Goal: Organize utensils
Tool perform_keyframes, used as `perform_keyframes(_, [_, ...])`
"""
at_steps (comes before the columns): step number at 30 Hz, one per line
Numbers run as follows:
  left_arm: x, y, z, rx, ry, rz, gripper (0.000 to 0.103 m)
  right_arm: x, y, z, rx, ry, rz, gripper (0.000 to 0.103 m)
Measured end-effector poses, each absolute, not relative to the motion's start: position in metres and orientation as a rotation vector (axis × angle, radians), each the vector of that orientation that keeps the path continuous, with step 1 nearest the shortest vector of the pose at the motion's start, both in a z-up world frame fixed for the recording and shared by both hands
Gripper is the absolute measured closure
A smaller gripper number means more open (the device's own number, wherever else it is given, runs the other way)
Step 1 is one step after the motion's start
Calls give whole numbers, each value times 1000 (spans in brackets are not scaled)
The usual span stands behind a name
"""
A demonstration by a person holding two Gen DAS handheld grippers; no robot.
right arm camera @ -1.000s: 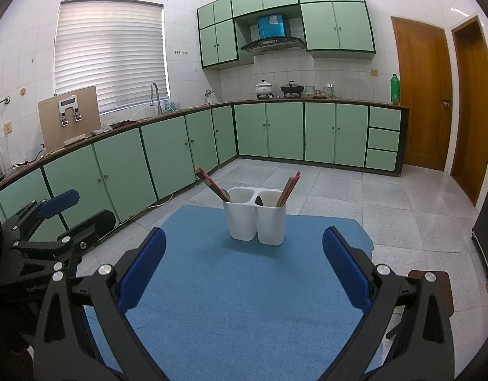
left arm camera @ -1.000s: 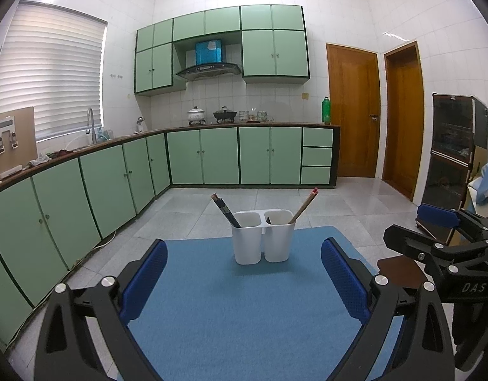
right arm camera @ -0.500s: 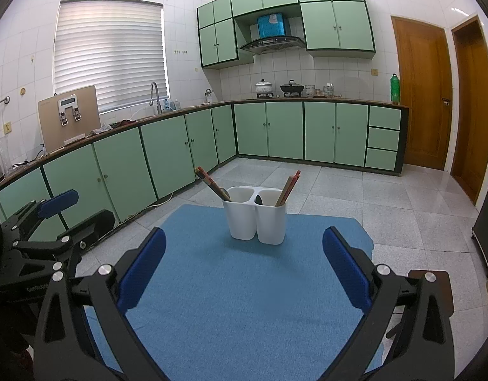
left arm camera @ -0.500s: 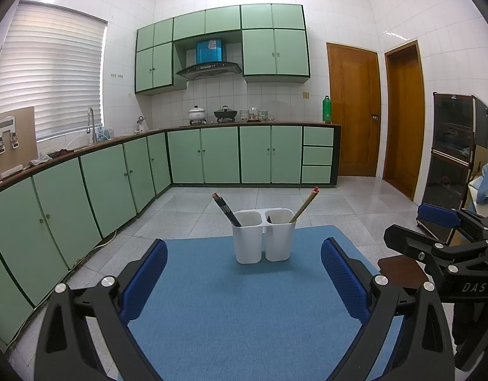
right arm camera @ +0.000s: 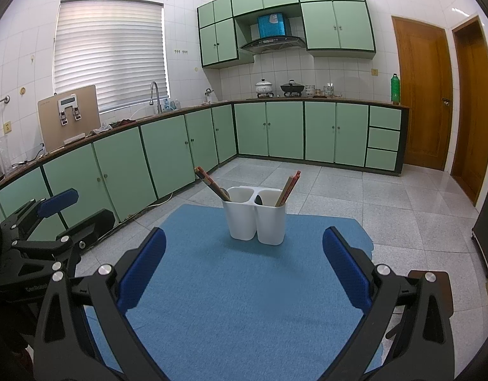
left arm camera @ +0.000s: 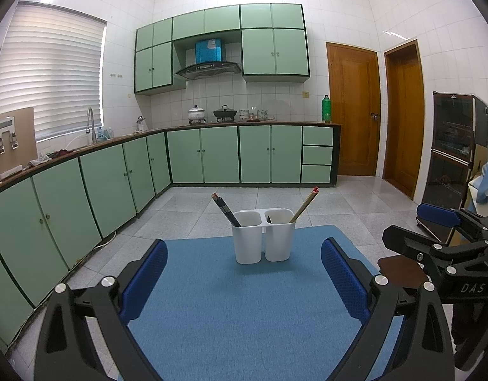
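Note:
A white two-cup utensil holder [left arm camera: 262, 235] stands at the far end of a blue mat [left arm camera: 237, 311]; it also shows in the right wrist view [right arm camera: 254, 219]. Dark chopsticks [left arm camera: 225, 209] lean left out of its left cup. Light chopsticks with red tips [left arm camera: 304, 204] lean right out of its right cup, beside a dark spoon end [right arm camera: 258, 200]. My left gripper [left arm camera: 244, 273] is open and empty, well short of the holder. My right gripper [right arm camera: 244, 263] is open and empty, also short of it.
The mat lies on a small table above a grey tiled floor. Green cabinets [left arm camera: 85, 187] run along the left and the back. Wooden doors [left arm camera: 355, 111] stand at the back right. A dark glass cabinet [left arm camera: 450, 158] is at the right.

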State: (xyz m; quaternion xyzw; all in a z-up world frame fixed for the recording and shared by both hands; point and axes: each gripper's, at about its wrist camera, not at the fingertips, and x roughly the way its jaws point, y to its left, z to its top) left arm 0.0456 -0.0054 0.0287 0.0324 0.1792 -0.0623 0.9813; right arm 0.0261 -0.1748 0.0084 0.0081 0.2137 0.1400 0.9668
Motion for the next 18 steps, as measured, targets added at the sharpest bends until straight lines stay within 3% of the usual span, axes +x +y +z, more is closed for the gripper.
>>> perform_keyframes(18, [47, -8, 27, 65, 365, -129, 8, 30, -173, 1, 20, 444, 281, 7])
